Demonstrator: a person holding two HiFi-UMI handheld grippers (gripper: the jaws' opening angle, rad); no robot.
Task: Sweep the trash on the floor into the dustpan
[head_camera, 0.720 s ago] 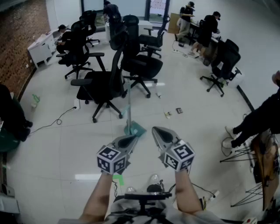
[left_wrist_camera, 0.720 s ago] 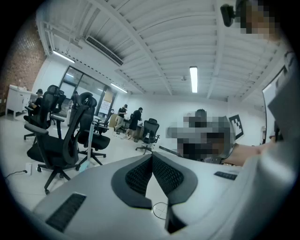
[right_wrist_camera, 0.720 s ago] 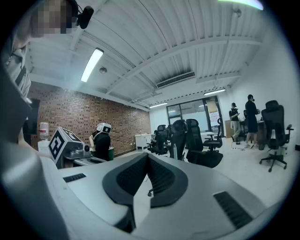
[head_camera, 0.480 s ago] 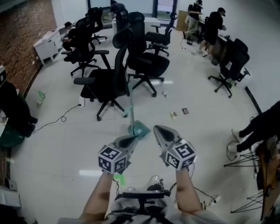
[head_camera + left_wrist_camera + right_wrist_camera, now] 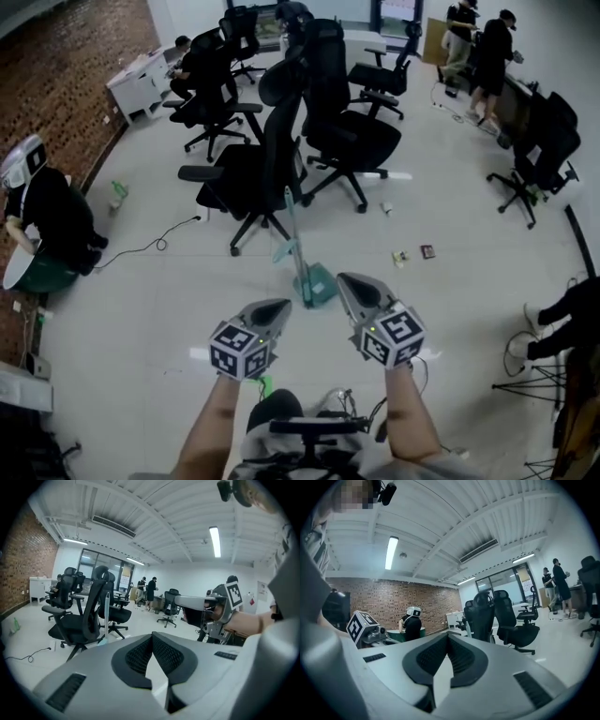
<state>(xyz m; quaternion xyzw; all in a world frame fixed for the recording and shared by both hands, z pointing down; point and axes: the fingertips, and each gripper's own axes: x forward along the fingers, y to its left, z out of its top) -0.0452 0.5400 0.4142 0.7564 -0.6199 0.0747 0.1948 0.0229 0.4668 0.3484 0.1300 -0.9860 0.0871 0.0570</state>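
Observation:
A teal dustpan (image 5: 319,285) stands on the pale floor with its long handle (image 5: 292,230) upright, just ahead of both grippers. Small bits of trash (image 5: 400,258) and a dark wrapper (image 5: 427,251) lie on the floor to its right. My left gripper (image 5: 283,307) is shut and empty, low left of the dustpan. My right gripper (image 5: 344,279) is shut and empty beside the dustpan's right edge. In the left gripper view the shut gripper (image 5: 152,635) points past the handle (image 5: 107,616). The right gripper view shows its own gripper (image 5: 447,635) shut with nothing in it.
Black office chairs (image 5: 272,169) crowd the floor right behind the dustpan, another chair (image 5: 539,150) stands at the right. A person in a white helmet (image 5: 42,211) sits by the brick wall. A cable (image 5: 155,246) and a green bottle (image 5: 118,190) lie left.
The head view has swung left: chairs, dustpan and trash now sit further right in it, and the helmeted person has come into view. Both grippers stay shut, side by side.

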